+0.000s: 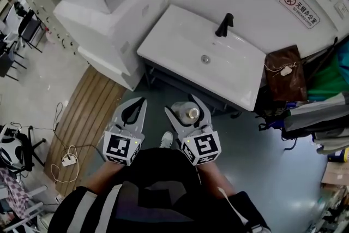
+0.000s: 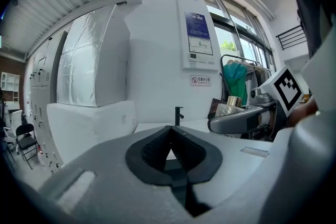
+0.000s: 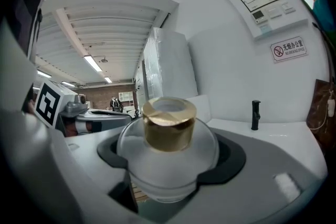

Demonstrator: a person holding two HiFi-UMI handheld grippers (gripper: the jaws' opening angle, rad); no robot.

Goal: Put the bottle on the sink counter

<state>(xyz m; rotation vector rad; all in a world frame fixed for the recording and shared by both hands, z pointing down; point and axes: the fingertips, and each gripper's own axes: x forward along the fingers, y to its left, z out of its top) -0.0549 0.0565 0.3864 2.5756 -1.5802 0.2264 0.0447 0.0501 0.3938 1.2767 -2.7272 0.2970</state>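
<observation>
**Bottle in transit, counter ahead**

L gripper (image 2: 169, 131) is idle: jaws pinched together, nothing btwn them. R gripper (image 1: 182, 105) is clamped on a round clear bottle (image 3: 167, 165) w/ gold cap (image 3: 168, 124). The bottle is upright, held over the floor, short of the sink counter (image 1: 174, 35). So this looks like the carry step; placement not yet done. Next, prob.: bring bottle fwd over the counter's flat white edge. Set it down clear of the basin dip and black faucet (image 1: 224, 25), then let go.
</observation>
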